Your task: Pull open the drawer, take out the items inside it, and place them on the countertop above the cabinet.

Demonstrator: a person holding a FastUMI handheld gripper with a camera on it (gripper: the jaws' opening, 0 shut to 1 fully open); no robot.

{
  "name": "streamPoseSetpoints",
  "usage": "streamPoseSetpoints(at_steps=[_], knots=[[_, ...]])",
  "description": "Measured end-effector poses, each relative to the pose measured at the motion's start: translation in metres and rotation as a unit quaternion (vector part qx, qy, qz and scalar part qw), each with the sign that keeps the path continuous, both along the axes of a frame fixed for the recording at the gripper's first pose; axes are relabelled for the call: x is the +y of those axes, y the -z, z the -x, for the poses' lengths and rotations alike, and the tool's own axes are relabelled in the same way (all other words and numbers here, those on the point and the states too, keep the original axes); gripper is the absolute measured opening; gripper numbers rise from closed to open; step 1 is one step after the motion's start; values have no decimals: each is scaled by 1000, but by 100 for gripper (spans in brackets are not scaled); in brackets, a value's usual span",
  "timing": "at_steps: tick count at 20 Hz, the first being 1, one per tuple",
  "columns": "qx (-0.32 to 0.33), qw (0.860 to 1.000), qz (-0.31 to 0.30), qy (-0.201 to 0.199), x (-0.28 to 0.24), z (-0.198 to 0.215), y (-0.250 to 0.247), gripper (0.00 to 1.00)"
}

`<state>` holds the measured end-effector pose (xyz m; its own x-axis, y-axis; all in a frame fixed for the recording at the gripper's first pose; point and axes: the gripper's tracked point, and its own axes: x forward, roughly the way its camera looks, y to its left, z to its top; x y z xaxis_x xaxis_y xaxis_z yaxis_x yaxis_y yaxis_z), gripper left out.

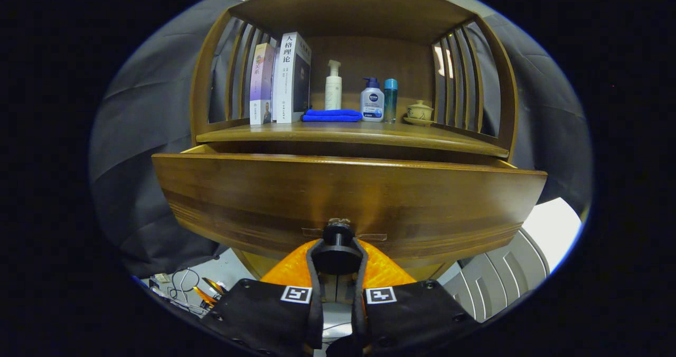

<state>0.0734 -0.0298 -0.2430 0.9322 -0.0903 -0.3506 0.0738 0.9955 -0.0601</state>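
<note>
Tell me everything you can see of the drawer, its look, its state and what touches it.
The drawer is brown wood with a wide, grained front panel. It is pulled partly out from under the countertop, so a dark gap shows above its top edge; the inside is hidden. A round dark knob sits low at the front's middle, and the gripper is shut on it, one finger on each side.

Rides the tool (pixel 338 251) — close, facing drawer (pixel 348 198) front.

Dark cloth wall (pixel 148 151) hangs behind; pale floor (pixel 552 225) lower right; tangled cables (pixel 182 288) lie lower left.
</note>
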Motion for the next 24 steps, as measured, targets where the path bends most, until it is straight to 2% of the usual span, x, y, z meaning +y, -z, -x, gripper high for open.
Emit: streamPoseSetpoints(at_steps=[24], knots=[[0,1000,1,-21,8,54,4,23]])
